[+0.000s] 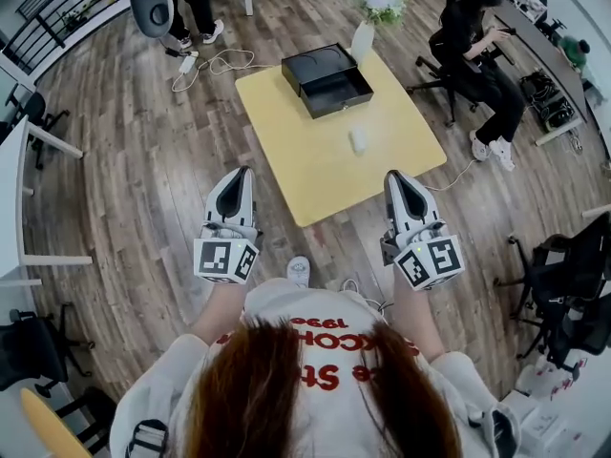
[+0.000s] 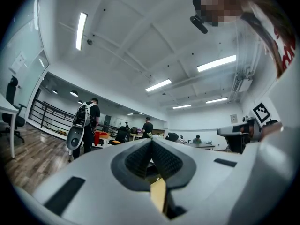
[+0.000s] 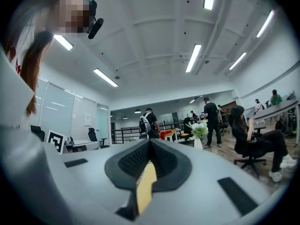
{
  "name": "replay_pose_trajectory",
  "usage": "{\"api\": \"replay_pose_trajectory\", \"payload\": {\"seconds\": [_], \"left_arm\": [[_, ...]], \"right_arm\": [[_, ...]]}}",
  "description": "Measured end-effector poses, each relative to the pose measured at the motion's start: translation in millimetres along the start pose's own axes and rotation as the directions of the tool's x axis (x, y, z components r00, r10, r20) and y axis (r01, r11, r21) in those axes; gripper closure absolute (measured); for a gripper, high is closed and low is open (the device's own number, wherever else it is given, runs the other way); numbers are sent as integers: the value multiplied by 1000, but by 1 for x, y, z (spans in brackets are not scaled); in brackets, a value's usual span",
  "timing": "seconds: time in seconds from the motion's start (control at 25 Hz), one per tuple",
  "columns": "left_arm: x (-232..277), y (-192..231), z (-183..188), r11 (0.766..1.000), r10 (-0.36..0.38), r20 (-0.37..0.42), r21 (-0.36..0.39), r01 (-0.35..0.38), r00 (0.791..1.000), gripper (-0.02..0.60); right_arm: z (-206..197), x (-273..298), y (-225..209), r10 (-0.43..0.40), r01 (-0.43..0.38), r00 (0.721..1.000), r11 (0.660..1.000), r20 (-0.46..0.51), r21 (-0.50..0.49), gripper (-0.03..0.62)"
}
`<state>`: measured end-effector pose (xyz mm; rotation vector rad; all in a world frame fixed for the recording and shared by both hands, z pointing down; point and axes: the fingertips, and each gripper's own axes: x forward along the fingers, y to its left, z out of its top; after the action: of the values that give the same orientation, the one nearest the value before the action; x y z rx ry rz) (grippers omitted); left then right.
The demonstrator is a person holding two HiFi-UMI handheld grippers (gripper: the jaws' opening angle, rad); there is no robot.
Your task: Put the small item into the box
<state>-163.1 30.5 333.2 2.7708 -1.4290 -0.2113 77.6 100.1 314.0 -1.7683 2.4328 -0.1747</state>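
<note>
Wood floor (image 1: 124, 160); strip lights (image 3: 193, 57); railing (image 2: 49, 121), perhaps balcony.

A pale yellow square wooden counter (image 1: 315, 175) stands on the grey-brown wood plank floor (image 1: 134, 151). At the counter's far edge a white vase of white flowers (image 1: 366, 29) stands upright. A white cable with a power strip (image 1: 196, 63) lies looped on the floor beyond the far left corner. Right of the counter sits a person in black clothes (image 1: 482, 60). A white desk (image 1: 11, 194) runs along the left edge, and black office chairs (image 1: 571, 286) stand at the right.
</note>
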Motion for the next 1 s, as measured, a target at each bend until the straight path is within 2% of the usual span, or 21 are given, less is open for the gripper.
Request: {"api": "replay_pose_trajectory", "payload": {"seconds": [0.16,0.44,0.68,1.0], "left_arm": [[22,9,-9,1000,-15,-17,-9,15,1000,574],[33,21,-18,1000,-1,-41,-15,0,999,574],[49,28,-27,998,54,-46,-19,-55,998,574],[80,39,-22,986,168,-16,8,-168,986,574]], "right_arm": [[-6,15,-13,-25,25,1000,1000,-16,7,589],[-9,34,-26,-25,26,999,1000,-34,16,589],[-14,58,-45,13,-12,999,999,-43,34,589],[-3,111,-80,129,-128,991,991,-32,37,588]]}}
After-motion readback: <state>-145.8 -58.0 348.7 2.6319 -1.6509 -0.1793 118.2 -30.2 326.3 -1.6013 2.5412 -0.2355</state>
